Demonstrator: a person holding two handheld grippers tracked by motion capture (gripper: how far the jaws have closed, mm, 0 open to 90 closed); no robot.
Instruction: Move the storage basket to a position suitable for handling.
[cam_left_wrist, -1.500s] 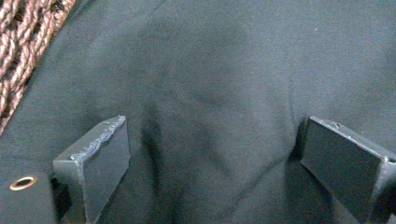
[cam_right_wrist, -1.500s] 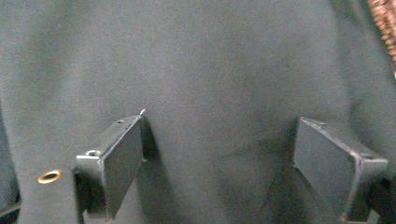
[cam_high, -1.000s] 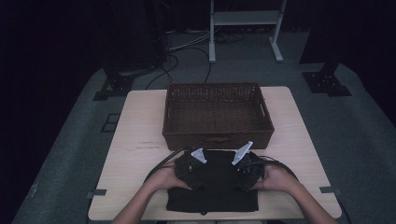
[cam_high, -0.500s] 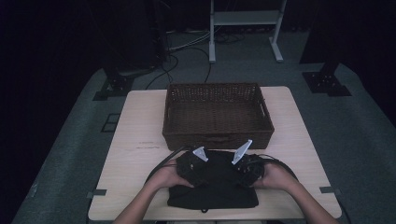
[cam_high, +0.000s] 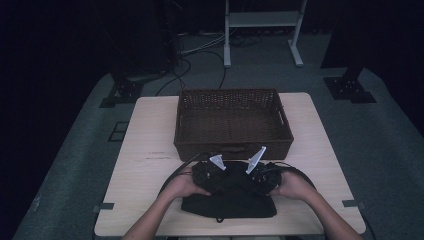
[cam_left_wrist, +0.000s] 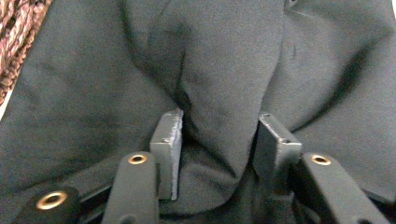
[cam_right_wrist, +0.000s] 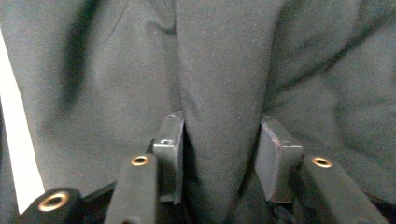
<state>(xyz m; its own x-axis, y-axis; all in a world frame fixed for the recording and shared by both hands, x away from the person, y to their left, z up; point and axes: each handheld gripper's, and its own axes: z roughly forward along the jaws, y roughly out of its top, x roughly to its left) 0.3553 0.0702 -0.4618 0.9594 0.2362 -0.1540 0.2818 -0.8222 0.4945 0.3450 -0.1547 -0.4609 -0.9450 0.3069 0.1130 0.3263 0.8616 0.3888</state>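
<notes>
- My left gripper has just been closing, and in the left gripper view its two black jaws now pinch a raised fold of the black cloth between them; I read that as a grip taken.
- My right gripper has done the same: its jaws have just drawn in, and a ridge of the same dark fabric stands squeezed between the pads.
- From the high view, the left gripper and right gripper sit side by side on the far edge of the cloth, about where they were a second ago; neither hand has travelled.
- So the change is in the jaws alone, from wide to clamped, while the garment lies bunched on the near part of the table, just in front of me.
- The wicker basket stands just beyond the grippers, its near wall close to the cloth, and it looks empty.
- My judgement: with both pinches set, the cloth is ready to be lifted, probably for a fold or a move toward the basket. I would check that both folds hold before raising.
</notes>
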